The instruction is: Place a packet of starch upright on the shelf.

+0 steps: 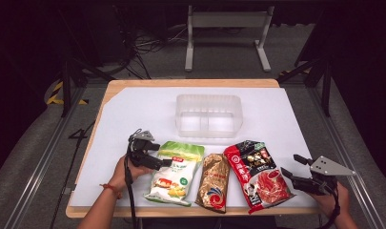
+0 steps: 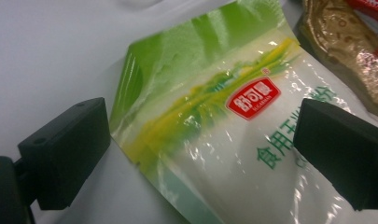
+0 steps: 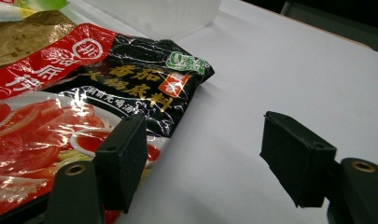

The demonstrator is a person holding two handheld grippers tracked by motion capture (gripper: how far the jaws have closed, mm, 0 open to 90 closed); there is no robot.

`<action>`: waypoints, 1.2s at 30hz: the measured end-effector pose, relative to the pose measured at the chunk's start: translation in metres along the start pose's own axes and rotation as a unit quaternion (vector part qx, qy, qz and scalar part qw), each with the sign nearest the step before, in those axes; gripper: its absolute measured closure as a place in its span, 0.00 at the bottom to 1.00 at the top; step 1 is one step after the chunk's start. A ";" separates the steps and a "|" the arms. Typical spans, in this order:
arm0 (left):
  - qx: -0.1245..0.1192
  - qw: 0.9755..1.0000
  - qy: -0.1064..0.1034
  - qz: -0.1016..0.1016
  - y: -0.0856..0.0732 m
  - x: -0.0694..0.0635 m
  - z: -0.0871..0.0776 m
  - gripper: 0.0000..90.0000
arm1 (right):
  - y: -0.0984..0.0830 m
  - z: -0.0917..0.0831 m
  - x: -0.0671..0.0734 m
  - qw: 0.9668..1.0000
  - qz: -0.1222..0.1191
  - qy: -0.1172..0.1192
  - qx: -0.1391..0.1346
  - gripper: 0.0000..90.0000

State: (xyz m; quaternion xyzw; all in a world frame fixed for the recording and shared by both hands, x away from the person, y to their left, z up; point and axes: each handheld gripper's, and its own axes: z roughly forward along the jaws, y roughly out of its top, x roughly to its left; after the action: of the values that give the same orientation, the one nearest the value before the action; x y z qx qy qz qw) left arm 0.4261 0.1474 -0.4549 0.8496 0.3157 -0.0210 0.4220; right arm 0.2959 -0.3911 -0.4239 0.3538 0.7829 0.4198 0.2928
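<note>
Table: a wooden table (image 1: 109, 90) under a white sheet (image 1: 143, 114), with three food packets in a row near the person's edge and a clear plastic bin (image 1: 208, 115) beyond them, seemingly empty.
Packets: a green and white bag (image 1: 174, 174) on the left, a gold packet (image 1: 214, 182) in the middle, a red and black packet (image 1: 257, 174) on the right; neighbours lie touching or just beside each other, all flat.
Left gripper (image 1: 157, 160): jaws wide apart and holding nothing, straddling the bag's upper left corner, one jaw off its edge and one over its printed face; this looks like lining up for a grab.
Right gripper (image 1: 291, 168): jaws wide apart and empty, just beside the right edge of the red and black packet; whether one jaw touches it I cannot tell.
Likely purpose: the bin sits within reach behind the row, so the packets are probably meant to go into it.
</note>
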 end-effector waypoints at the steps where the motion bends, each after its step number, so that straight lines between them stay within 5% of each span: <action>1: -0.004 1.000 -0.008 -0.008 0.002 0.003 0.001 0.04 | 0.000 0.000 0.000 1.000 0.000 0.001 0.002 0.36; 3: -0.005 1.000 -0.012 -0.019 0.007 0.007 0.003 0.05 | -0.001 0.000 0.001 1.000 0.000 0.002 0.004 0.36; 7: 0.002 1.000 0.001 0.000 0.012 0.007 0.008 0.05 | -0.001 0.001 0.001 1.000 0.000 0.003 0.006 0.35; 12: -0.007 1.000 -0.006 -0.024 0.012 0.009 0.007 0.07 | -0.001 0.003 0.002 1.000 0.003 0.007 0.011 0.36; 13: -0.007 1.000 -0.011 -0.026 0.011 0.010 0.006 0.12 | -0.001 0.003 0.002 1.000 0.005 0.010 0.011 0.36; 15: -0.007 0.998 -0.053 -0.023 0.009 0.011 0.006 0.21 | -0.001 0.003 0.002 1.000 0.007 0.012 0.014 0.36; 20: -0.007 0.997 -0.065 -0.036 0.010 0.012 0.005 0.21 | -0.002 0.003 0.001 1.000 0.010 0.015 0.017 0.36; 25: 0.002 0.999 -0.036 -0.026 0.012 0.011 0.004 0.34 | -0.002 0.001 0.000 1.000 0.010 0.010 0.015 0.35; 29: 0.024 0.999 0.022 0.030 0.017 -0.004 0.011 0.32 | -0.001 0.002 0.001 1.000 0.012 0.011 0.013 0.36; 31: 0.017 0.998 0.051 0.039 0.015 -0.004 0.009 0.53 | 0.000 0.003 0.002 1.000 0.005 0.011 0.014 0.36; 34: 0.001 0.998 0.056 0.026 0.011 0.002 0.006 0.78 | 0.000 0.004 0.004 1.000 0.002 0.010 0.018 0.36; 36: -0.006 0.998 0.053 0.035 0.010 0.002 0.002 0.87 | 0.000 0.005 0.004 1.000 0.001 0.010 0.018 0.36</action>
State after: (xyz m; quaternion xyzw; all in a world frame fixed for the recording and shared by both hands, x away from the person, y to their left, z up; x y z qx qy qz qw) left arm 0.4338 0.1422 -0.4498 0.8577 0.3075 0.0404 0.4101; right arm 0.2972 -0.3859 -0.4266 0.3562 0.7927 0.4090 0.2782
